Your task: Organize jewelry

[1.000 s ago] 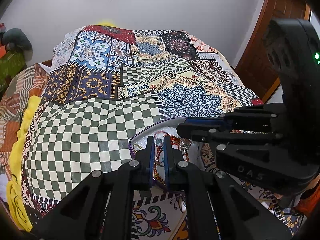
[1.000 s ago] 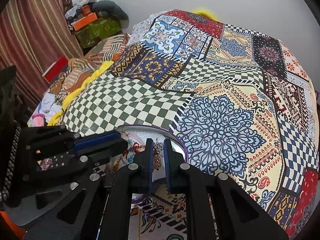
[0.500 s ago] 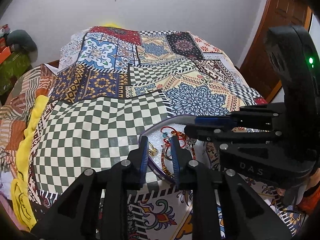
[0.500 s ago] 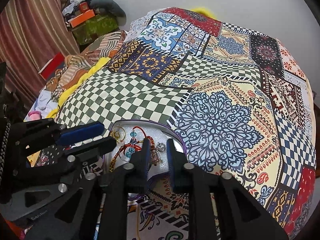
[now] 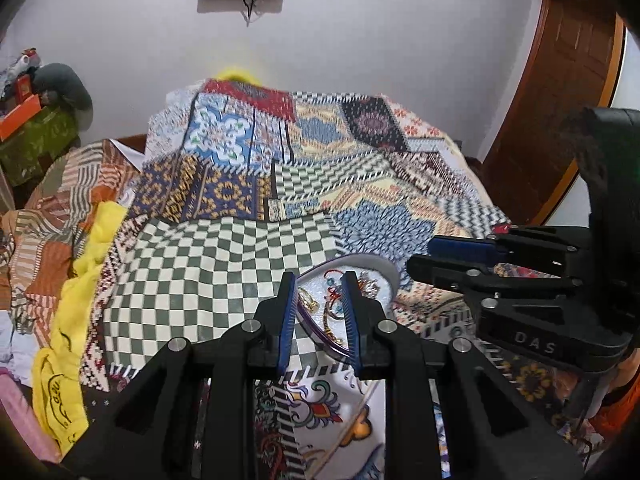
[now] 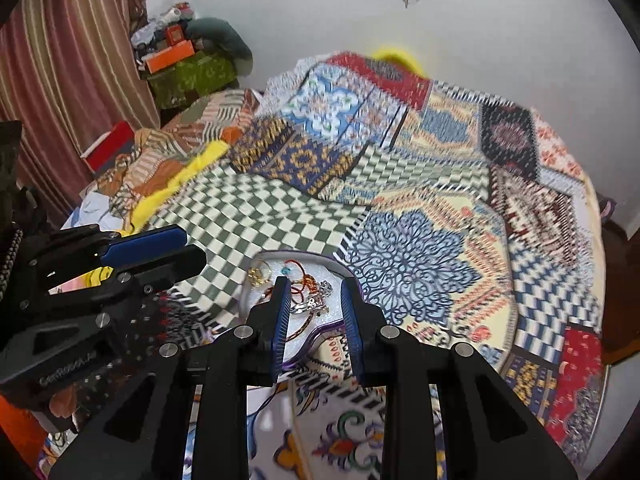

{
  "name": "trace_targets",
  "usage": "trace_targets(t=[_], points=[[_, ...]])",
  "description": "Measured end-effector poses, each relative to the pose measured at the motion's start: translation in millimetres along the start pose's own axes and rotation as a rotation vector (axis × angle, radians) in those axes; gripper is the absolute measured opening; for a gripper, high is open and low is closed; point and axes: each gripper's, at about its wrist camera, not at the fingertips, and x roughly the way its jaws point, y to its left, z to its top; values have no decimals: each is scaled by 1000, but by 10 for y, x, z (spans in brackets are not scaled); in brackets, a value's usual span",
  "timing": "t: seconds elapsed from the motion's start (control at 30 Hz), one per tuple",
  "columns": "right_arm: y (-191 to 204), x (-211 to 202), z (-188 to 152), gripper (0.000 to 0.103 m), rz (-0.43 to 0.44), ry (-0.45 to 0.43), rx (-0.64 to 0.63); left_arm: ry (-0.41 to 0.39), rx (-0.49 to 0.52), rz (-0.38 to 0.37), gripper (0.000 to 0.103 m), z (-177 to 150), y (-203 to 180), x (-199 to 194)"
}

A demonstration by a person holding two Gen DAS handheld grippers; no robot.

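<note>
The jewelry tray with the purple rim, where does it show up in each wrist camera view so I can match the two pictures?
Left wrist view: the jewelry tray sits low and centre, just past the open left gripper, partly behind its fingers.
Right wrist view: the jewelry tray sits low and centre, beyond the open right gripper.
Shared landmark: the green checkered patch of the bedspread, bordering the tray's left side in both.

The far half of the patchwork bedspread [image 5: 320,168] is motion-blurred in both views. The left gripper's fingers [image 5: 287,312] cover the near rim of the jewelry tray [image 5: 386,270]. Individual pieces in the tray are too small to identify.
</note>
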Motion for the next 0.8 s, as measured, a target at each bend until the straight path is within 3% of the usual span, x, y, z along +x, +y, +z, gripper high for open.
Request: trace_targets(t=[0.2, 0.4, 0.53, 0.73, 0.8], points=[[152, -827, -7, 23, -1, -173, 16, -124, 42, 34, 21, 100, -204, -678], [473, -1912, -172, 23, -51, -453, -11, -323, 80, 55, 22, 52, -487, -1605], [674, -2398, -365, 23, -83, -599, -25, -444, 99, 55, 23, -118, -661, -2163], [910, -2836, -652, 24, -108, -746, -25, -600, 124, 54, 42, -415, -916, -2752], [979, -2875, -707, 31, -122, -768, -28, -636, 127, 74, 53, -498, -973, -2864]])
